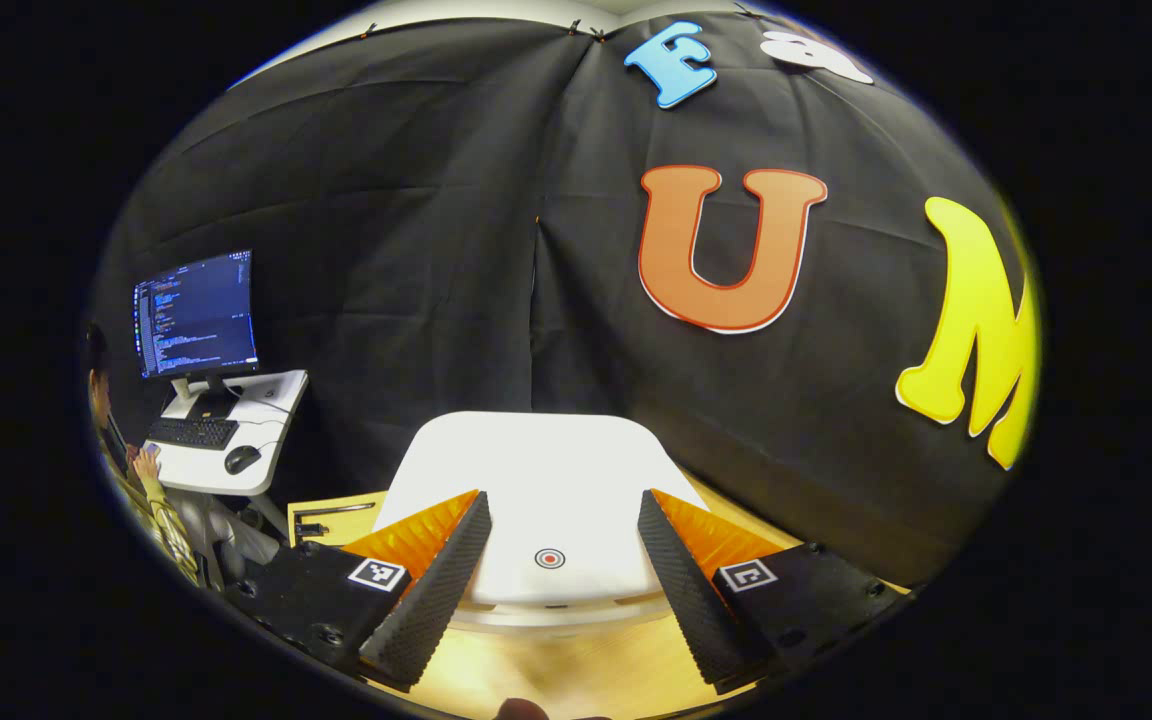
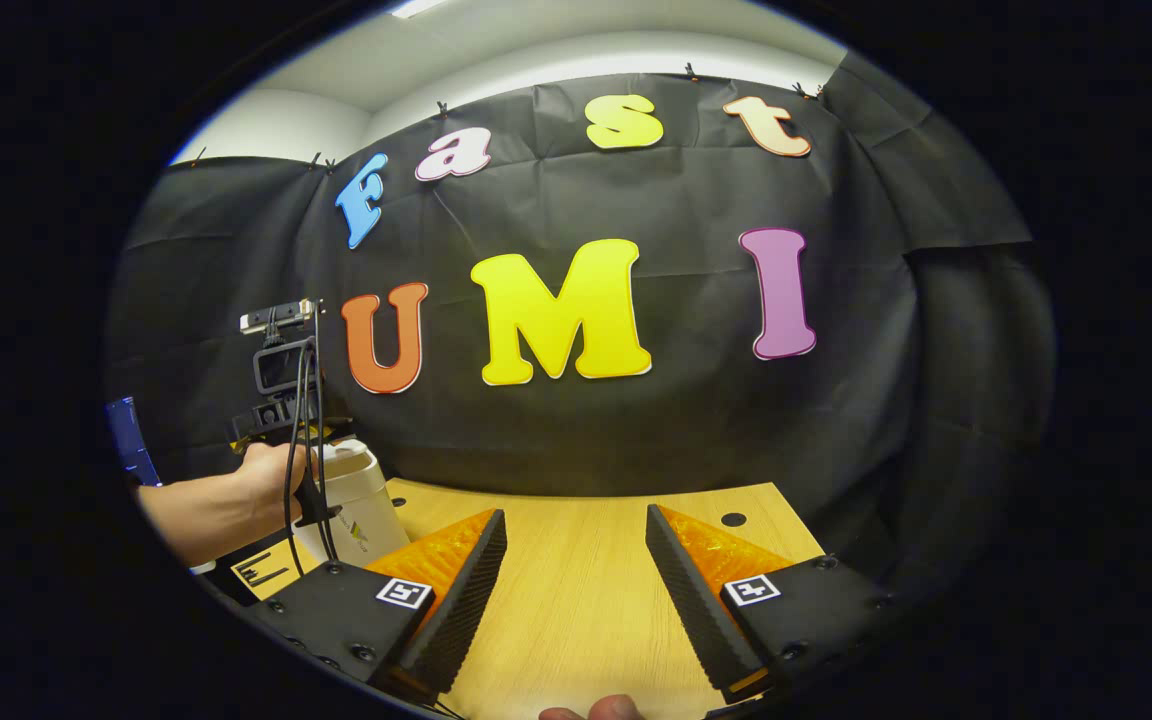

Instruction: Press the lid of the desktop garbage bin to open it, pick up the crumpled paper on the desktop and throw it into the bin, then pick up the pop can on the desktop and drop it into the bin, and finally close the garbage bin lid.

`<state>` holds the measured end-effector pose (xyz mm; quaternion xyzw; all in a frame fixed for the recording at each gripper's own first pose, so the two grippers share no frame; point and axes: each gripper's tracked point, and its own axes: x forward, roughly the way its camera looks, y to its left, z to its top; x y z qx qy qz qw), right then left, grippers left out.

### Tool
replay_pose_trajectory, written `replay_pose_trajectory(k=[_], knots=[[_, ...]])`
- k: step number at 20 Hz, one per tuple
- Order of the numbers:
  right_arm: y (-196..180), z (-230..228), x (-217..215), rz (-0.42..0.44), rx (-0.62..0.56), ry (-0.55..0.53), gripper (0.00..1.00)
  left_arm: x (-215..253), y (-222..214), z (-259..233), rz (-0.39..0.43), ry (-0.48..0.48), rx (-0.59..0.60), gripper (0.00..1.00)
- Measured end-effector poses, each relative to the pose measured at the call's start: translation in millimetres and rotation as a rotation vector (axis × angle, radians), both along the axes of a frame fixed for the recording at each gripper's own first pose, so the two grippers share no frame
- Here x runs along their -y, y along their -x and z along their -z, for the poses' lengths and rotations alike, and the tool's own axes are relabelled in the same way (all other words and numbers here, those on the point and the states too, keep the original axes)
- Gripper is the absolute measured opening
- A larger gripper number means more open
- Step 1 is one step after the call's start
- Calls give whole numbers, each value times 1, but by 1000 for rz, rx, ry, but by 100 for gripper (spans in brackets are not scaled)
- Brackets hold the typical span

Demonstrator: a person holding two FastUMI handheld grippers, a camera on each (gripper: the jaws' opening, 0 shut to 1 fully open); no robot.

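In the left gripper view the left gripper (image 1: 564, 560) has its fingers spread wide just above the shut white lid (image 1: 536, 500) of the bin at bottom middle, and in the right gripper view the right gripper (image 2: 576, 570) is spread wide too over the bare wooden worktop (image 2: 586, 600), with the bin (image 2: 356, 500) far off at the left

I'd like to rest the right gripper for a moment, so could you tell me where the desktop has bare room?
In the right gripper view, the wooden desktop lies bare ahead of the right gripper, out to the black cloth wall and the small cable hole. The far left is crowded: the white garbage bin and the hand holding the left gripper.
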<state>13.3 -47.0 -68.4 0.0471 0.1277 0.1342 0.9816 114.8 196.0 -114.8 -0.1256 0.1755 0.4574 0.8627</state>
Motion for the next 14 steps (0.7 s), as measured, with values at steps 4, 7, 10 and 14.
replay_pose_trajectory(k=[4,7,10,14], knots=[[-2,4,-1,-9,-19,-2,89,0,2,8,9,-19,-14,94],[-4,3,-7,-23,-10,-2,90,0,3,13,35,-43,-37,94],[-4,6,-14,-35,-17,-14,90,0,2,17,53,-79,-16,94],[-5,6,-19,-39,-16,-28,90,3,3,22,101,-123,-20,93]])
